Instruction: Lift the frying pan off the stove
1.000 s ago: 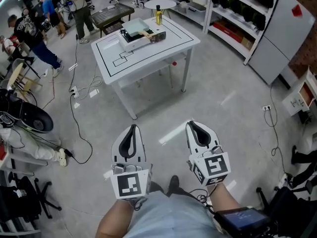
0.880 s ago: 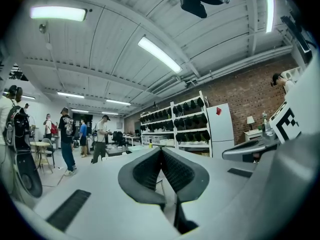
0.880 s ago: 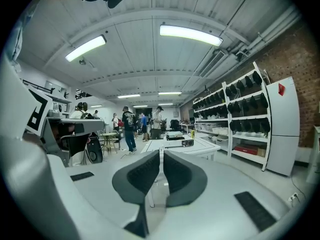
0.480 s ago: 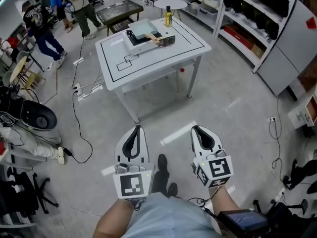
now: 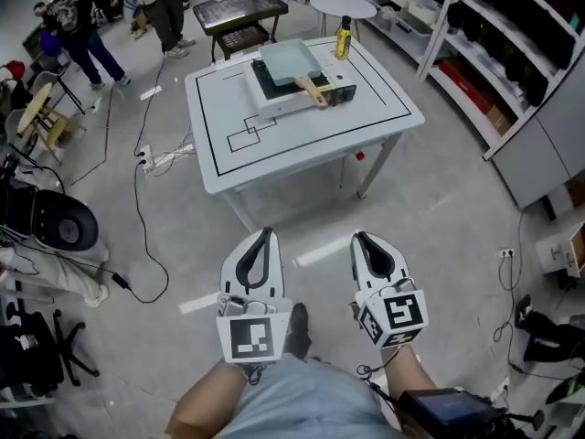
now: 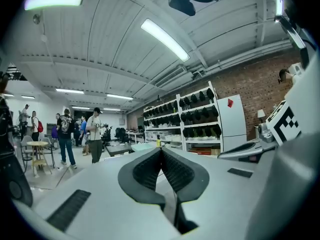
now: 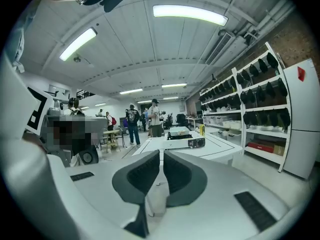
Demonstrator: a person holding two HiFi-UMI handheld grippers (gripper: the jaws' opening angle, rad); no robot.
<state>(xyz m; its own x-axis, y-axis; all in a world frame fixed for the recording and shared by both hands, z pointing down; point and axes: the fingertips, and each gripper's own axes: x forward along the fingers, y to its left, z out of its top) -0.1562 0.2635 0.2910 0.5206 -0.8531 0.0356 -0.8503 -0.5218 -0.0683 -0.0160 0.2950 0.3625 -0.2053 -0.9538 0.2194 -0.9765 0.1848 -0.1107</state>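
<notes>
- Approach phase, by the look of it: the person stands on open floor, well short of the near edge of the worktop [image 5: 366, 122], with nothing picked up yet.
- Left tool [image 5: 265, 232] is pressed together at the tips and empty; nothing sits between its pads.
- Right tool [image 5: 360, 238] is the same, jaws together with no load.
- Both hang low by the person's body, pointing toward the worktop.
- The frying pan [image 5: 289, 61], square and pale, sits on the stove [image 5: 271, 108] toward the far edge of the worktop, its wooden handle [image 5: 311, 90] angled to the near right.
- A yellow bottle [image 5: 344, 37] stands by the far right corner.
- Next move, I'd say: close in on the near edge, spread one tool, and line it up on that handle.
- Writing: none readable; the bottle's label is too small, and the tools' cubes show only square markers.
</notes>
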